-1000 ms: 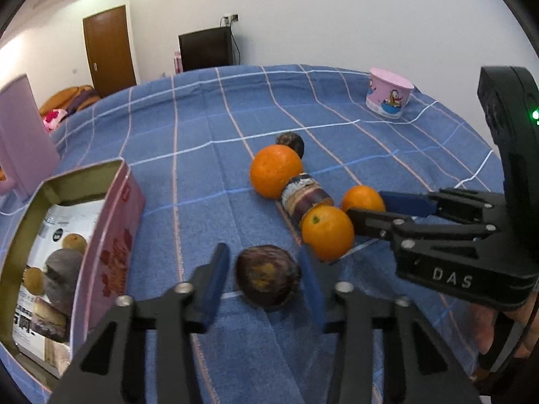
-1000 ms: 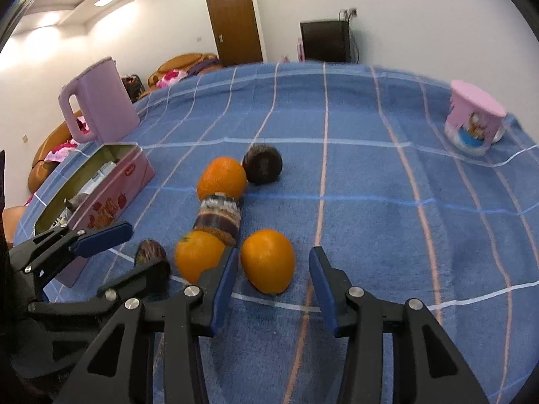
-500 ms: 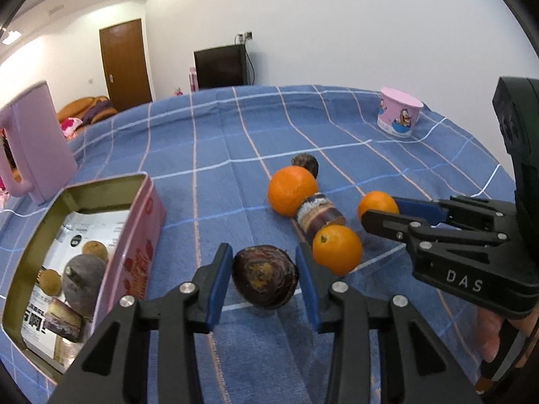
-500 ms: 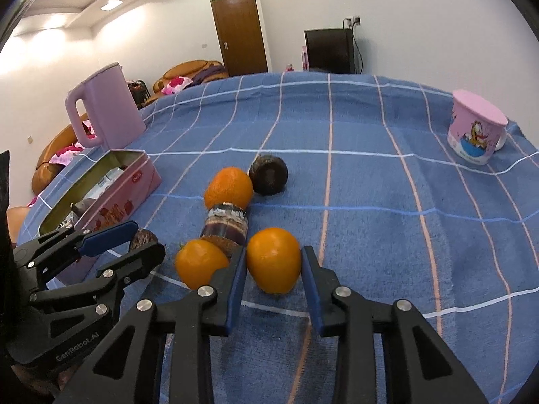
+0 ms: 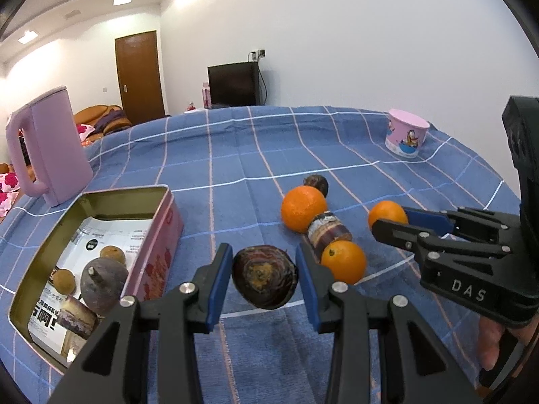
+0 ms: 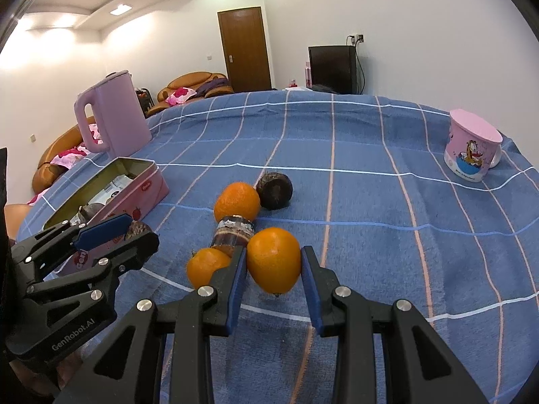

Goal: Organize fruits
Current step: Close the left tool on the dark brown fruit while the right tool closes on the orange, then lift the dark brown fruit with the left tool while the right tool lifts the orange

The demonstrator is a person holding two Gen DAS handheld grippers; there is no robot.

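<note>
Both fruits have just left the blue checked cloth surface (image 5: 235,155): the left hand-held gripper (image 5: 264,281) grasps a dark purple wrinkled fruit (image 5: 265,281) beside the open pink rectangular tin (image 5: 158,225), the right hand-held gripper (image 6: 273,269) clasps a small orange (image 6: 273,260), so boxing looks next.

cloth (image 5: 235,168): blue, checked | tin (image 5: 161,245): pink | kettle (image 5: 50,148): lilac

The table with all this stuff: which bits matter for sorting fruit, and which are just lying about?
Belongs to the job:
dark fruit
held orange
two more oranges
pink tin

Just lying about:
pink kettle
cartoon cup
</note>
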